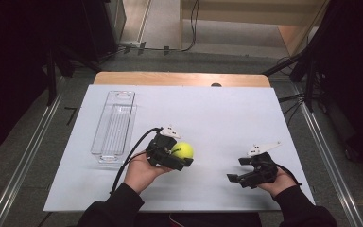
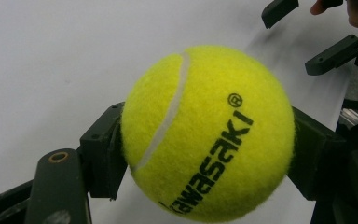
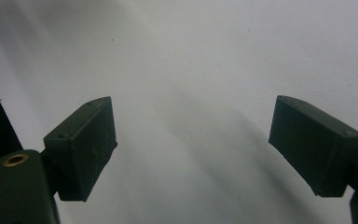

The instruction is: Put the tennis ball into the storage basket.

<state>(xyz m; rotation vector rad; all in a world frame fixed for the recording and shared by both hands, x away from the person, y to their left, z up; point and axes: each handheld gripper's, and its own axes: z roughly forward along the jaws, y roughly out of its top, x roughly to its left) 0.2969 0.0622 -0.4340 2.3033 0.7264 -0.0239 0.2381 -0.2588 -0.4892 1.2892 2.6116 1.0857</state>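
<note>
Jaws of the left gripper (image 1: 183, 156) pinch a tennis ball (image 1: 183, 151) from both sides, its pads pressed into the felt. That gripper points right, held in the left hand (image 1: 141, 171) near the middle of the white table (image 1: 217, 113). Yellow-green and fuzzy, the ball carries a curved white seam and black lettering, and it sits lifted just above the surface. Farther right, the right gripper (image 1: 235, 178) points left with its jaws spread wide on nothing, in the right hand (image 1: 275, 182).

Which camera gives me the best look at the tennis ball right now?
The left gripper view: the tennis ball sits large between the jaws, its lettering readable. The high view shows it small at the left gripper.
</note>
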